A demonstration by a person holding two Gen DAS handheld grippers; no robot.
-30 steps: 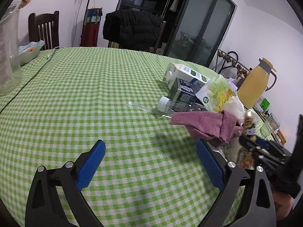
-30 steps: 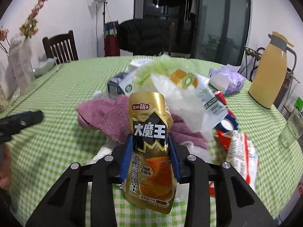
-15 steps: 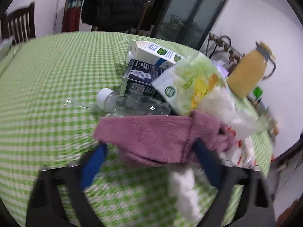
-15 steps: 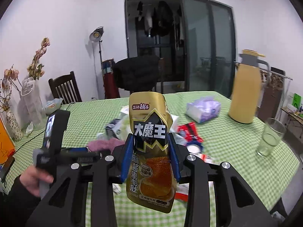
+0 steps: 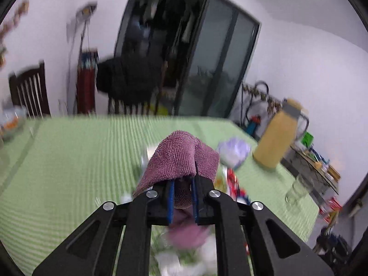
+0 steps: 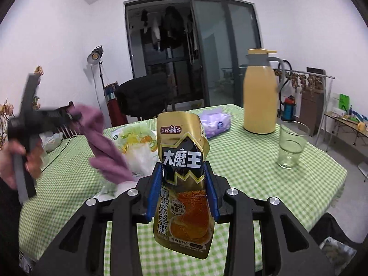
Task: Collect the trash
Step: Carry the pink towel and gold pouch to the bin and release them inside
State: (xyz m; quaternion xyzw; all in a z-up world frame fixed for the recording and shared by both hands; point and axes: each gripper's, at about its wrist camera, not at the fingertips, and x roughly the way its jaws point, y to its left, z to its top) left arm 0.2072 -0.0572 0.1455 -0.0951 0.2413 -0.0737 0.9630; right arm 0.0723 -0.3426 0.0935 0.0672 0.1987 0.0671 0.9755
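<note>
The blue fingers (image 5: pixel 170 197) of the left gripper (image 5: pixel 181 197) are drawn narrow and clamp a fold of the purple cloth (image 5: pixel 181 158), which drapes over their tips and hangs below them; the left view is blurred. Seen from the right wrist, that gripper (image 6: pixel 69 115) is lifted clear of the table (image 6: pixel 253 172), held in the person's hand (image 6: pixel 16 161), with the cloth (image 6: pixel 103 147) dangling from it down toward the trash pile.

The right gripper (image 6: pixel 182 193) has its fingers (image 6: pixel 153 193) pressed against both sides of a gold snack pouch (image 6: pixel 181 174), gripping it upright at its waist, above the near edge of the table.

Behind the pouch and to its left lies a plastic bag (image 6: pixel 135 140) printed in green and yellow, with white wrappings just beside it. Beyond the pouch sits a purple tissue pack (image 6: pixel 216 122). Right of the pouch stands a yellow jug (image 6: pixel 260 96), and nearer than the jug an empty glass (image 6: pixel 291 145). In the left view red wrappers (image 5: pixel 234 184) show on the cloth's right, too blurred to name.
</note>
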